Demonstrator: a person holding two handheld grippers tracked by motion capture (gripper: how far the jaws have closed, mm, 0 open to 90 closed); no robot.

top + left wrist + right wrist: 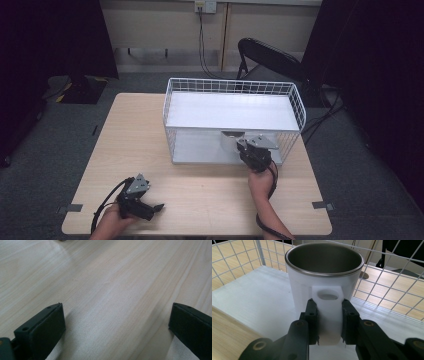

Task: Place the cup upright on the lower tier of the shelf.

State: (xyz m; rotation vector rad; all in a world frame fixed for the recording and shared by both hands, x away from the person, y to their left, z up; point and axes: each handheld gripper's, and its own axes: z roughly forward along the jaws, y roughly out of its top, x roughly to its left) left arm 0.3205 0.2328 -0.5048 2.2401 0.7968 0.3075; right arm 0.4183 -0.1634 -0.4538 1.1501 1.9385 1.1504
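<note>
The right gripper (329,323) pinched the mug's (322,277) handle (328,312) inside the rack (295,100) — the left gripper (117,327) stood spread over the table (105,277).

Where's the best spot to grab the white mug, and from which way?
By its handle, coming in level from the rack's open front. The mug stands upright on the lower shelf with its flat, blocky handle facing outward, so two jaws can pinch its sides. The right hand-held gripper is clamped there exactly that way. The round body looks too wide and slippery to pinch.
</note>
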